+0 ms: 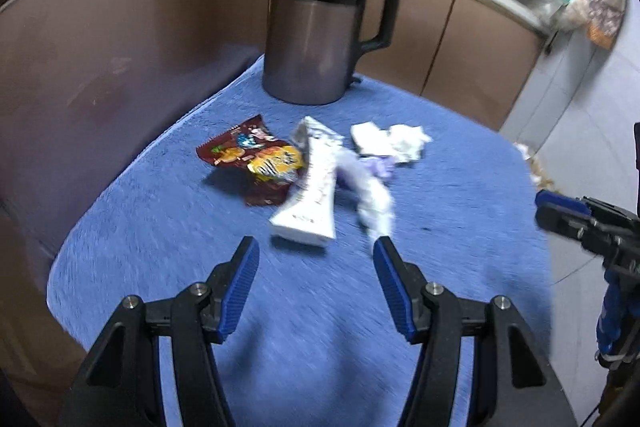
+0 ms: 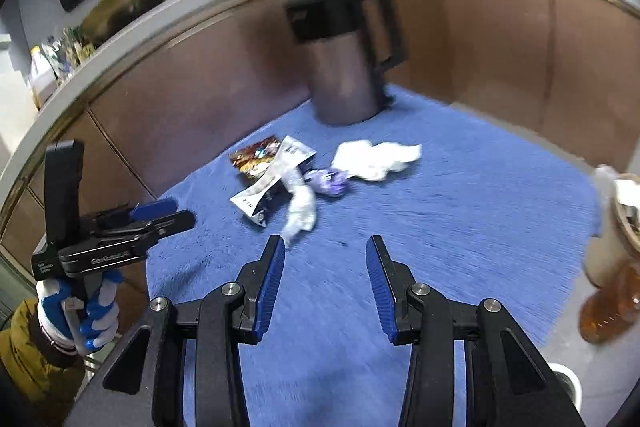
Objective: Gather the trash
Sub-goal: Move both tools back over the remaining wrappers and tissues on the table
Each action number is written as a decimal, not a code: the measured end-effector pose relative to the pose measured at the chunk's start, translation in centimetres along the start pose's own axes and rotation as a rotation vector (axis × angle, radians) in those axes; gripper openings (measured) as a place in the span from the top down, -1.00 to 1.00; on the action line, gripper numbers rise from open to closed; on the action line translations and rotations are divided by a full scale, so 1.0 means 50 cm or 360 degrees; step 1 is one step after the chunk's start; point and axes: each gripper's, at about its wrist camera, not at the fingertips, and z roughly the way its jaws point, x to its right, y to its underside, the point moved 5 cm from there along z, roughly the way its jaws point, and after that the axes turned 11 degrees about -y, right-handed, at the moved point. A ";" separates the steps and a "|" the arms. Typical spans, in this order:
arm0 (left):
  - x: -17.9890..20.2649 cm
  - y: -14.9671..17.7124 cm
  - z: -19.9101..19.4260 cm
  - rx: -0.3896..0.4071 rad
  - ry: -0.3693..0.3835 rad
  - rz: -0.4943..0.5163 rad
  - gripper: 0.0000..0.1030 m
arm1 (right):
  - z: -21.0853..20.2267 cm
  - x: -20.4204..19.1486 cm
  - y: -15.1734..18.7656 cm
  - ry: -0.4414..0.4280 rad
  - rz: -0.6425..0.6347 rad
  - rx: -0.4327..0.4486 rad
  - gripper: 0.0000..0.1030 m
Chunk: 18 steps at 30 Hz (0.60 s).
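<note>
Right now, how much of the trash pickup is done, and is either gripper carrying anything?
Nothing looks collected yet. The snack wrapper, white carton, purple wrapper and crumpled tissue all lie on the blue cloth in front of the kettle. Nothing is in hand: the left gripper and right gripper both stand open and empty, short of the pile. All four pieces remain.

Wrappers (image 1: 304, 183) on cloth (image 1: 160, 247); kettle (image 1: 316, 31) behind; tissue (image 1: 390, 143) right
</note>
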 end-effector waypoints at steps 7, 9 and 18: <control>0.012 -0.032 0.107 -0.0111 0.0025 0.0145 -0.12 | 0.184 0.028 -0.017 -0.0079 0.0040 -0.0194 0.18; 0.022 -0.032 0.120 -0.0122 0.0024 0.0209 -0.12 | 0.217 0.034 -0.024 -0.0100 0.0043 -0.0221 0.18; 0.052 -0.021 0.181 -0.0204 -0.0054 0.0387 -0.10 | 0.312 0.051 -0.044 -0.0234 0.0136 -0.0290 0.18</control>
